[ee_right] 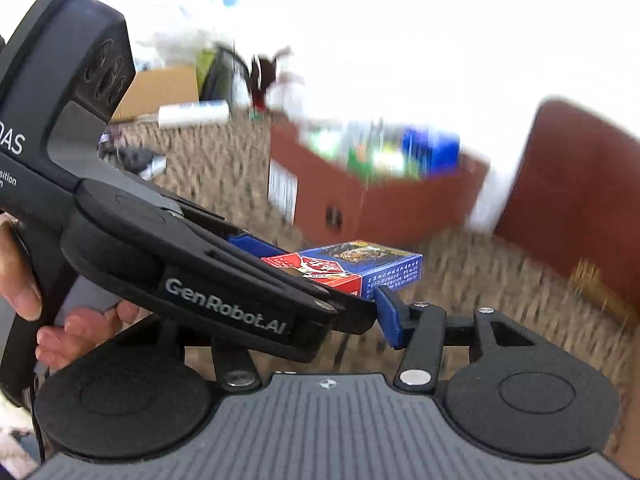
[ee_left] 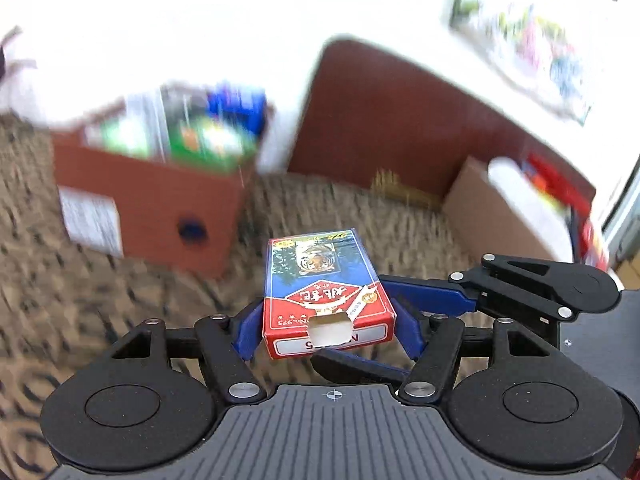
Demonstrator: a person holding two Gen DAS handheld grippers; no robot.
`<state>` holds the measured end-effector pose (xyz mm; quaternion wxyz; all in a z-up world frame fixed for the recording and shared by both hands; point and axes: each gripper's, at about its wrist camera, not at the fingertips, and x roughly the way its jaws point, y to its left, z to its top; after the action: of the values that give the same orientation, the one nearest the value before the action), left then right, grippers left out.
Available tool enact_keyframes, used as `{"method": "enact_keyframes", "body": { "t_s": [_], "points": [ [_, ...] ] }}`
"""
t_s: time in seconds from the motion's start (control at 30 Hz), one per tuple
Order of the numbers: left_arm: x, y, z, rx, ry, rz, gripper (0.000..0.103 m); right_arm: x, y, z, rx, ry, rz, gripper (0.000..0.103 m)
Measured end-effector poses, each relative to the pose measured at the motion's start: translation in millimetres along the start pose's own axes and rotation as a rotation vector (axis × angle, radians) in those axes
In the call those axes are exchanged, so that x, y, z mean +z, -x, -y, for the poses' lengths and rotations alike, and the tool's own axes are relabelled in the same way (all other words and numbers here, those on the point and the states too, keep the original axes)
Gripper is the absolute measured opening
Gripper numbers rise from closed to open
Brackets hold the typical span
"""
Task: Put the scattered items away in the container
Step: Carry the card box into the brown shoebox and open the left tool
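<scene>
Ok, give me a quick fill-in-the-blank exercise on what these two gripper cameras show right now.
1. The card box is clamped between the fingers of the ____ gripper.
2. The picture printed on the card box is a ____.
3. The brown cardboard box behind it is already ____ with items.
4. The floor covering under everything is a ____.

Missing words: left; tiger; filled; carpet

Harsh daylight blows the far background to white in both fisheye views, motion blur smears the carpet point(ee_left: 100, 300) and far box point(ee_left: 160, 200), edges bend.
</scene>
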<state>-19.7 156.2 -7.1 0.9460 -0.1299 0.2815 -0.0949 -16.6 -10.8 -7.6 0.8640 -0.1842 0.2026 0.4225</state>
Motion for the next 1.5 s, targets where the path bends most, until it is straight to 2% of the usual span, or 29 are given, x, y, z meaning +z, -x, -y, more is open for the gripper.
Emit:
{"method": "enact_keyframes", "body": {
  "t_s": [0.1, 0.27, 0.43, 0.53, 0.67, 0.8, 1.0, 1.07, 1.1, 1.13, 1.2, 1.27, 1.33, 1.5],
  "points": [
    [36, 12, -4, 0.014, -0.008, 0.068, 0.077, 35, 0, 4, -0.021, 0.023, 0.076, 0.059],
    [102, 9, -17, 0.029, -0.011, 0.131, 0.076, 93, -19, 30, -0.029, -0.025, 0.170, 0.060],
    [156, -16, -32, 0.051, -0.017, 0.122, 0.076, 137, -56, 57, -0.039, -0.060, 0.193, 0.063],
    [178, -38, -46, 0.067, -0.028, 0.106, 0.076, 152, -84, 75, -0.040, -0.074, 0.187, 0.064],
    [202, -77, -76, 0.052, 0.021, 0.063, 0.075, 162, -131, 95, -0.046, -0.110, 0.172, 0.064],
    [214, -114, -99, 0.048, 0.046, 0.020, 0.075, 164, -172, 118, -0.038, -0.144, 0.136, 0.064],
    [219, -153, -120, 0.056, 0.061, -0.024, 0.075, 152, -211, 137, -0.015, -0.193, 0.087, 0.064],
    [219, -159, -126, 0.060, 0.077, -0.025, 0.079, 150, -221, 140, -0.003, -0.216, 0.070, 0.065],
    [220, -160, -130, 0.064, 0.090, -0.017, 0.087, 148, -224, 141, -0.006, -0.216, 0.066, 0.067],
    [219, -159, -133, 0.076, 0.109, 0.001, 0.097, 146, -225, 140, -0.018, -0.207, 0.062, 0.075],
    [218, -151, -140, 0.095, 0.141, 0.040, 0.103, 141, -225, 139, -0.043, -0.191, 0.068, 0.081],
    [217, -147, -144, 0.083, 0.149, 0.030, 0.103, 136, -221, 141, -0.050, -0.205, 0.073, 0.083],
    [213, -143, -145, 0.094, 0.150, 0.019, 0.103, 132, -217, 144, -0.047, -0.237, 0.085, 0.092],
    [200, -119, -132, 0.127, 0.092, 0.053, 0.103, 125, -195, 139, -0.064, -0.272, 0.111, 0.098]
  ]
}}
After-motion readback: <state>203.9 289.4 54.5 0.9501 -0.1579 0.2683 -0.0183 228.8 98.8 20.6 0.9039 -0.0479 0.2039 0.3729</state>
